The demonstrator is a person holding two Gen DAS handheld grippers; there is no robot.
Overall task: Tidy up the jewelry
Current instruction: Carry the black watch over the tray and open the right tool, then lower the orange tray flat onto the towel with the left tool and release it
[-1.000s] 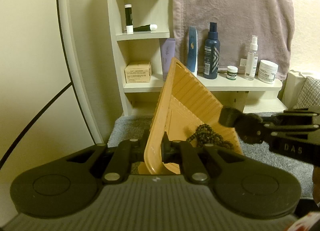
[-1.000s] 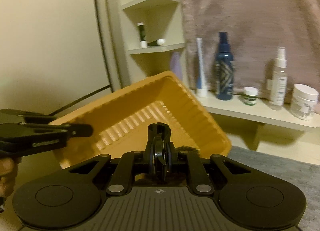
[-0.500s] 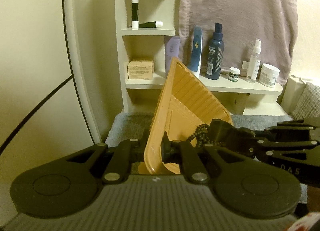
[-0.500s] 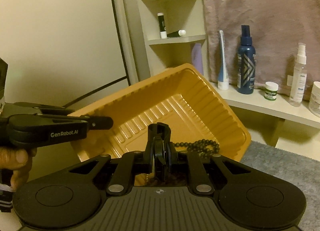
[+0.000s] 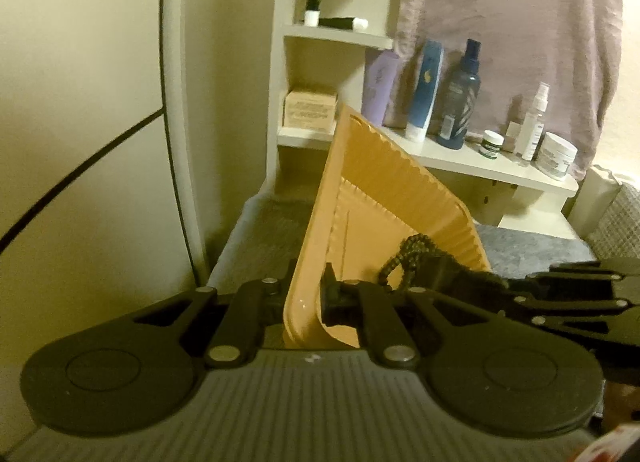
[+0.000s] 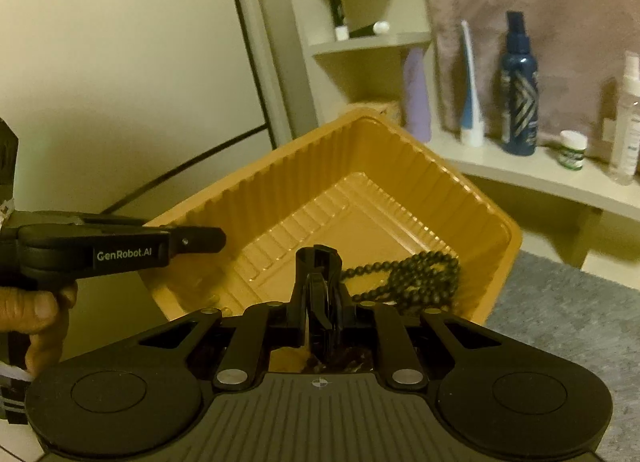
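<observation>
Right wrist view: left hand-held gripper is clamping tilted tray rim; right hand-held gripper is sitting nearly closed, contents unclear, beads lying just ahead-right.

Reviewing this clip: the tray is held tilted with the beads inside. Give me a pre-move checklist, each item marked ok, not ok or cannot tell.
1. Left gripper clamped on the orange tray rim: ok, the wall sits between its closed fingers.
2. Right gripper has a hold: cannot tell; its jaws are nearly shut at the tray's near edge, but what they pinch is hidden.
3. Black bead string inside the tray: ok, bunched against the low side wall.
4. Tray level: not ok, it is steeply tilted in the left wrist view.
5. Beads untangled: cannot tell, they lie in overlapping loops.
6. Grey mat below free for setting down: ok where visible.
</observation>
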